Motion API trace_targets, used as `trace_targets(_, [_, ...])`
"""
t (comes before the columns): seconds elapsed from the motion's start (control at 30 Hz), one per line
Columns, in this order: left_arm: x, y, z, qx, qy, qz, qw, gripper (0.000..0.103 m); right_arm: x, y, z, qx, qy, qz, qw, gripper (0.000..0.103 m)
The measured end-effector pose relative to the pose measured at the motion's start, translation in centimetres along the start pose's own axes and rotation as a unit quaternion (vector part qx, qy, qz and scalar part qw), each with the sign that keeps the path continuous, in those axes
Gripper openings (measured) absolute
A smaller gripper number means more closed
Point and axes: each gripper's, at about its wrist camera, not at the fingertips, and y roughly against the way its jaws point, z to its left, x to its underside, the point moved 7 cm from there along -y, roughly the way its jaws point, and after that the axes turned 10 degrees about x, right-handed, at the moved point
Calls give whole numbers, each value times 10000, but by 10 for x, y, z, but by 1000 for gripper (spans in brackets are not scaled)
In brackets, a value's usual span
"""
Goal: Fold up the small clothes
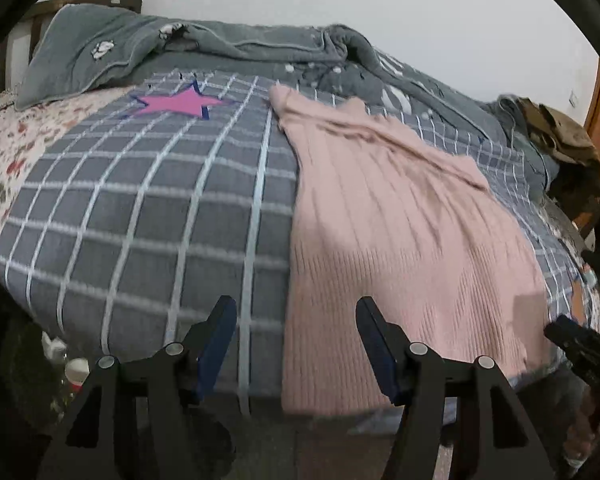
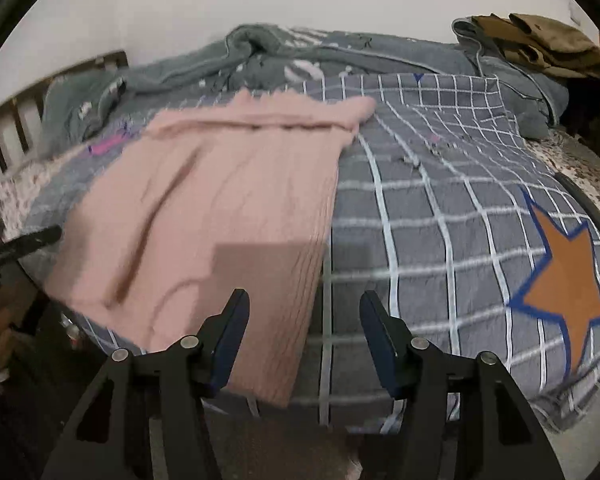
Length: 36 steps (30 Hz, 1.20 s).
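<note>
A pink ribbed knit garment (image 1: 396, 232) lies flat on the grey checked bedspread (image 1: 148, 216), its hem at the bed's near edge. My left gripper (image 1: 296, 312) hovers open over the garment's near left corner, nothing between its fingers. In the right wrist view the same pink garment (image 2: 220, 208) lies left of centre, and my right gripper (image 2: 304, 304) stands open above its near right corner, holding nothing. The other gripper shows as a dark shape at the right edge of the left wrist view (image 1: 580, 344).
A rumpled grey-green blanket (image 1: 236, 48) runs along the far side by the wall. Olive clothes (image 2: 540, 44) sit piled at the far right. A pink star (image 1: 176, 102) and an orange star (image 2: 568, 280) mark the bedspread. A wooden headboard (image 2: 16, 120) stands at left.
</note>
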Motion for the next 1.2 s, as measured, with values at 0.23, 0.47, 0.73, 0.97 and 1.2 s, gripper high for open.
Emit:
trace_targets(0.23, [7, -12, -13, 77, -106, 139, 9998, 60, 6, -20, 7, -227, -120, 283, 9993, 54])
trace_targets(0.47, [2, -25, -16, -613, -290, -44, 9977, 7, 2, -24, 26, -287, 28, 147, 9995, 13])
trace_targets(0.73, [-4, -5, 22, -259, 466, -163, 9984, 7, -7, 1, -42, -481, -1140, -146, 9922, 4])
trace_targets(0.97, [2, -10, 14, -235, 318, 43, 9992, 10, 3, -21, -21, -25, -589, 285, 9979, 6])
trace_targets(1.2, [5, -10, 15, 167, 574, 175, 9981, 14, -5, -18, -25, -87, -654, 147, 9977, 49])
